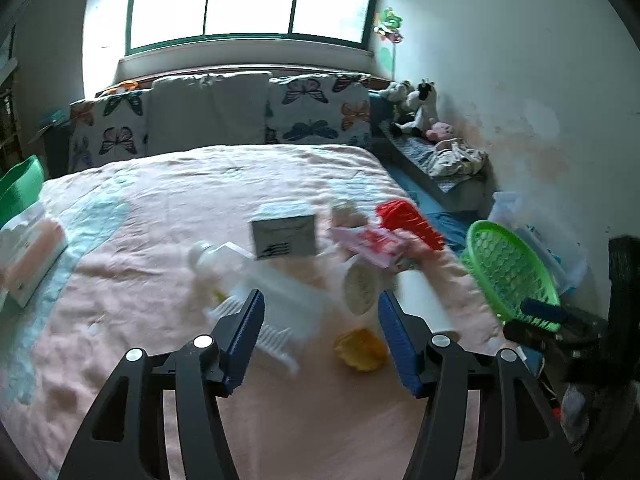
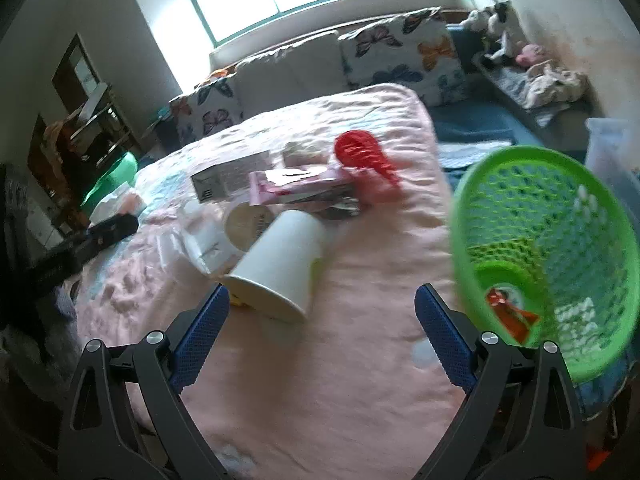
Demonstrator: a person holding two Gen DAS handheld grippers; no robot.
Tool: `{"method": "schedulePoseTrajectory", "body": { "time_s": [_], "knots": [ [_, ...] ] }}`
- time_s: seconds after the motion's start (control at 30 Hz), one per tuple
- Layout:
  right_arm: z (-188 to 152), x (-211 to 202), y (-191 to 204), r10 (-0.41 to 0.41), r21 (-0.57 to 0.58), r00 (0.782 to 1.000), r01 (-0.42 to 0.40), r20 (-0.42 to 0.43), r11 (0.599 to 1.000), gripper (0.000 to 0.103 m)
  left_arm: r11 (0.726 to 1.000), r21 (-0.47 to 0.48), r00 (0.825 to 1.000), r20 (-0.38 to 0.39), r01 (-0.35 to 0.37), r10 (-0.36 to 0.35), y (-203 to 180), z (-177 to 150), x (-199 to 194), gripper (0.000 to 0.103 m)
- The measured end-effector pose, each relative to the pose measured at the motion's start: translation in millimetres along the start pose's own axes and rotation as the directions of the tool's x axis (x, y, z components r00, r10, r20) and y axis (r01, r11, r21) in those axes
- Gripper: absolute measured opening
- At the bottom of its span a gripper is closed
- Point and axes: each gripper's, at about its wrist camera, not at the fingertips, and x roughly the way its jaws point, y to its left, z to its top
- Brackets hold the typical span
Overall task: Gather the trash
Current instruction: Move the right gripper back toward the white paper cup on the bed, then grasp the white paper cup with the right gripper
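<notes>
While bare pink bedspread [image 2: 320,380] lies open before both wide-spread, unladen claws, left gripper [image 1: 320,312] and right gripper [image 2: 322,304], the trash pile with a tipped paper cup [image 2: 280,264] sits mid-bed, and the green basket [image 2: 500,184] off the bed's right edge holds what may be wrappers, print blurred.

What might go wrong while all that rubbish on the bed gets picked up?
The white paper cup lies on its side among overlapping trash, so it may roll away or get crushed when gripped. The green basket sits off the bed's edge, so dropped items could miss it. Both pictures are blurred, so either open gripper might close on the wrong piece.
</notes>
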Motion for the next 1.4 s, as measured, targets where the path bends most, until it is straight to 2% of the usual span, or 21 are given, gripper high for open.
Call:
{"method": "schedulePoseTrajectory", "body": {
  "time_s": [0.3,0.6,0.73,0.87,0.97,1.1,1.23,1.4],
  "knots": [
    [21.4,45.4,14.1,0.096,0.070,0.991,-0.089,-0.096,0.994,0.093,0.999,-0.047,1.000,-0.013,-0.011,0.010,25.6,-23.3,-9.0,0.057],
    [31.0,87.7,8.1,0.155,0.173,0.969,-0.122,-0.194,0.977,0.089,0.998,-0.064,0.998,-0.063,0.003,-0.007,36.2,-50.2,-4.5,0.057],
    [28.9,99.4,5.0,0.172,0.199,0.958,-0.127,-0.231,0.972,0.085,0.998,-0.066,0.997,-0.081,0.013,-0.018,36.0,-56.1,0.3,0.057],
    [24.7,105.3,0.9,0.187,0.215,0.948,-0.132,-0.259,0.968,0.074,0.998,-0.061,0.994,-0.101,0.034,-0.040,31.1,-60.5,6.8,0.055],
    [23.8,102.0,-4.9,0.202,0.228,0.946,-0.145,-0.253,0.963,0.072,0.998,-0.048,0.992,-0.114,0.050,-0.056,23.5,-63.2,11.0,0.051],
    [24.3,86.2,-10.6,0.187,0.208,0.957,-0.140,-0.224,0.968,0.072,0.996,-0.027,0.987,-0.134,0.081,-0.084,9.2,-66.9,17.6,0.049],
    [26.7,67.2,-8.8,0.127,0.141,0.977,-0.103,-0.173,0.985,0.072,0.993,-0.009,0.982,-0.152,0.115,-0.115,-7.4,-68.7,26.5,0.046],
    [27.2,41.5,-10.7,0.049,0.076,0.994,-0.042,-0.096,0.996,0.072,0.993,-0.027,0.977,-0.176,0.115,-0.118,-22.5,-67.2,41.0,0.046]
  ]
}}
